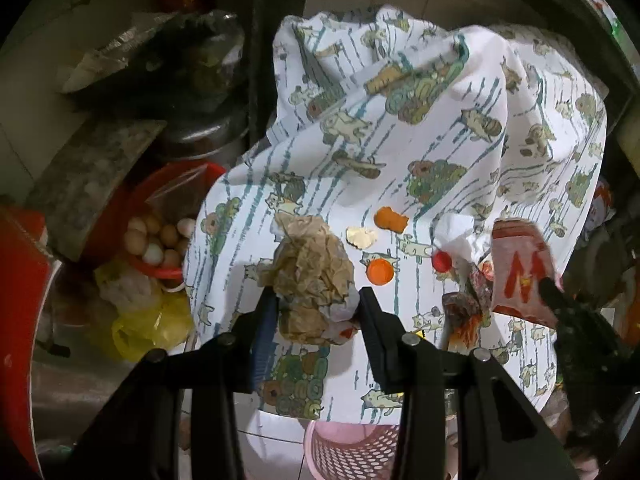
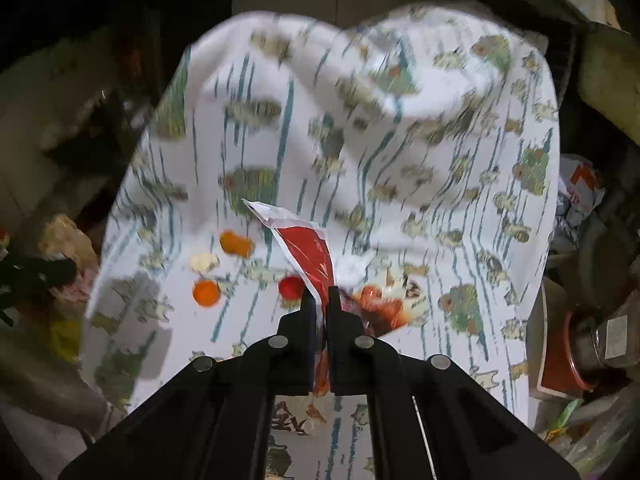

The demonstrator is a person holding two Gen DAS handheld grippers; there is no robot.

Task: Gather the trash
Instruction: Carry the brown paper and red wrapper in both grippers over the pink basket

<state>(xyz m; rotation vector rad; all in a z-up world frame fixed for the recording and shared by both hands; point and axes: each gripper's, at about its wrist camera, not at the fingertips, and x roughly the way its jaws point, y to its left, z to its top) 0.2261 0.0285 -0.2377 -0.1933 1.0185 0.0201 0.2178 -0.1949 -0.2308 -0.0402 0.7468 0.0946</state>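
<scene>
Trash lies scattered on the patterned cloth [image 1: 400, 128]. At the left, my left gripper [image 1: 318, 300] is spread wide around a crumpled brown paper wad [image 1: 310, 268], its fingers on either side of it. Beside it lie an orange bottle cap [image 1: 380, 271], then a red cap [image 1: 442, 261]. My right gripper [image 2: 321, 298] is clamped on a red wrapper [image 2: 310, 252], lifted off the cloth.

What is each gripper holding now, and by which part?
The right gripper is shut on the red plastic wrapper, pinching its lower edge. The left gripper stands around the crumpled brown paper ball, jaws apart; a real grip cannot be told.
</scene>
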